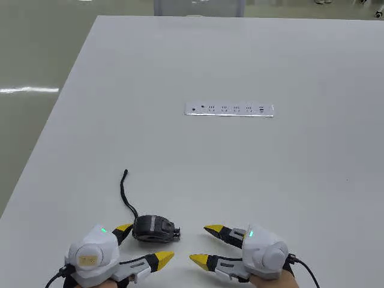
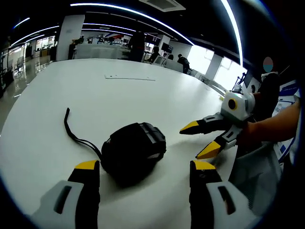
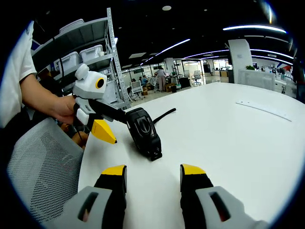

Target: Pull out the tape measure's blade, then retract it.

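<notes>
A black tape measure lies on the white table near the front edge, its black wrist strap trailing away behind it. My left gripper is open, its yellow-tipped jaws on either side of the case without touching it. My right gripper is open too, a short way to the right, pointing at the case's blade end. The tape measure sits just ahead of the right jaws. No blade is out of the case.
A white power strip lies flat mid-table, far beyond the grippers. The white table stretches wide to the right and back. A mesh chair back and metal shelving stand behind the left hand.
</notes>
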Demonstrator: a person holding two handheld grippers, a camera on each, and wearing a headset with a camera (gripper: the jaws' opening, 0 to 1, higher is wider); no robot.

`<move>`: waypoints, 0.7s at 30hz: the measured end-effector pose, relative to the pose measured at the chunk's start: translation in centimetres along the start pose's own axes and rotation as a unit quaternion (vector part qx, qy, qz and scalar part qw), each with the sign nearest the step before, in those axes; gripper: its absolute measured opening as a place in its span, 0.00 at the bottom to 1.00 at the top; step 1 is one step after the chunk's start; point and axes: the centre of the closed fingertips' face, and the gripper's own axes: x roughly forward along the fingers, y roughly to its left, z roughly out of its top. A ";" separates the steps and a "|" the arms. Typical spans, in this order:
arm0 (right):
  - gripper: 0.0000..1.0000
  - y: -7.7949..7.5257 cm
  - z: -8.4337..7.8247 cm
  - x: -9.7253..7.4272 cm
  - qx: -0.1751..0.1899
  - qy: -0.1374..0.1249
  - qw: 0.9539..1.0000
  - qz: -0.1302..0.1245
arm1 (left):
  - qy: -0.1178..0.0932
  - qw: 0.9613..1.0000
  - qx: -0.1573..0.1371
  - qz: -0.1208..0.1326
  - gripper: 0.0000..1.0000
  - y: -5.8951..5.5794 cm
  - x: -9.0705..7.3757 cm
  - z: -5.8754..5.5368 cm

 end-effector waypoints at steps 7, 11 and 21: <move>0.47 0.0 -0.2 -1.2 0.003 0.000 1.000 -0.014 | -0.014 1.000 -0.003 -0.010 0.76 0.1 -1.3 0.1; 0.48 0.1 -0.1 -1.8 0.005 -0.001 1.000 -0.020 | -0.012 1.000 0.006 -0.014 0.76 -0.1 -1.8 -0.1; 0.50 0.0 -0.8 -4.0 0.010 0.001 0.999 -0.036 | -0.017 0.999 0.017 -0.029 0.77 0.1 -3.4 -0.4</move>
